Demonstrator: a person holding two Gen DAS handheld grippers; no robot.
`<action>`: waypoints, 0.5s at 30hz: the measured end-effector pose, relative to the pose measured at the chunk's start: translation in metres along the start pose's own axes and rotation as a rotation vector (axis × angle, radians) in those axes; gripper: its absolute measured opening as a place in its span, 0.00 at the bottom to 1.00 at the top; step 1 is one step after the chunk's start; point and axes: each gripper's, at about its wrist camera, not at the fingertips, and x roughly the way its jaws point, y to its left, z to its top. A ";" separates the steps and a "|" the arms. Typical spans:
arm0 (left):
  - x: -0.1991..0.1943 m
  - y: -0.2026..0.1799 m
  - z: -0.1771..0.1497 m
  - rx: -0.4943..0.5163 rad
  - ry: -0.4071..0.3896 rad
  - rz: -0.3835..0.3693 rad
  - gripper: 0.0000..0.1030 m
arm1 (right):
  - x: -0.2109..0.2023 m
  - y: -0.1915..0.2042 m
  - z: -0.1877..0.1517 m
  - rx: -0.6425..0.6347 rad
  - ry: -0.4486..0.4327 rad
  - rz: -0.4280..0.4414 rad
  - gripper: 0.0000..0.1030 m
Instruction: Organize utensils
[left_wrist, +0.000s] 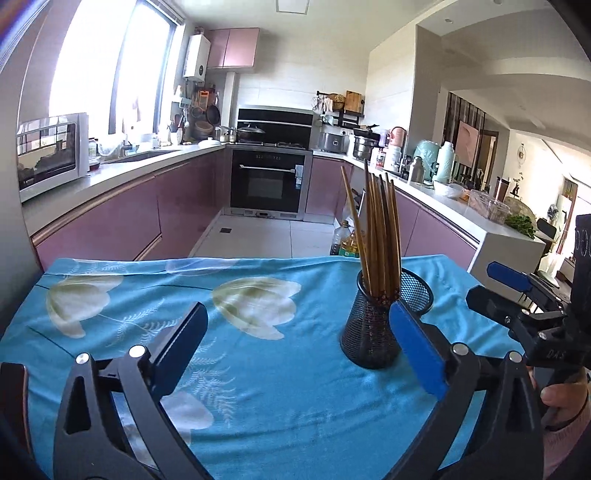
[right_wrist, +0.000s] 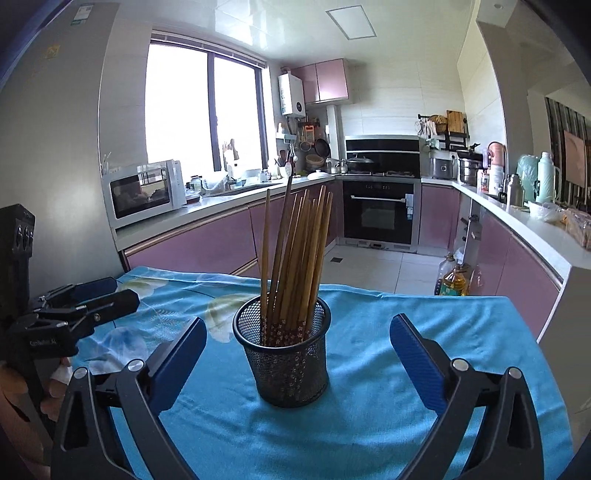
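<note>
Right wrist view: chopsticks (right_wrist: 291, 254) upright in mesh cup (right_wrist: 286, 354), dead ahead of right claw (right_wrist: 297, 354); both claws wide, empty; left claw (left_wrist: 295, 343) offset.

Bright daylight floods from the overexposed window (right_wrist: 201, 110); fisheye edges curve, corners dark.

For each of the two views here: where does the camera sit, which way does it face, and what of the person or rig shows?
Left wrist: rides the open left gripper, facing across the blue cloth toward the oven; mesh holder sits right of centre; right gripper shows at the right edge.
Right wrist: rides the open right gripper, same heading; holder centred beyond its pads, untouched; left gripper at the left edge.
Shared: holder, chopsticks, cloth, kitchen.
</note>
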 end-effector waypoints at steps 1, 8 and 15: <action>-0.006 0.004 -0.002 -0.005 -0.017 0.015 0.94 | -0.002 0.003 -0.002 -0.003 -0.010 -0.002 0.93; -0.037 0.013 -0.014 0.006 -0.117 0.121 0.94 | -0.020 0.020 -0.012 -0.014 -0.095 -0.043 0.93; -0.057 0.014 -0.023 0.000 -0.178 0.152 0.94 | -0.027 0.021 -0.018 0.010 -0.122 -0.072 0.93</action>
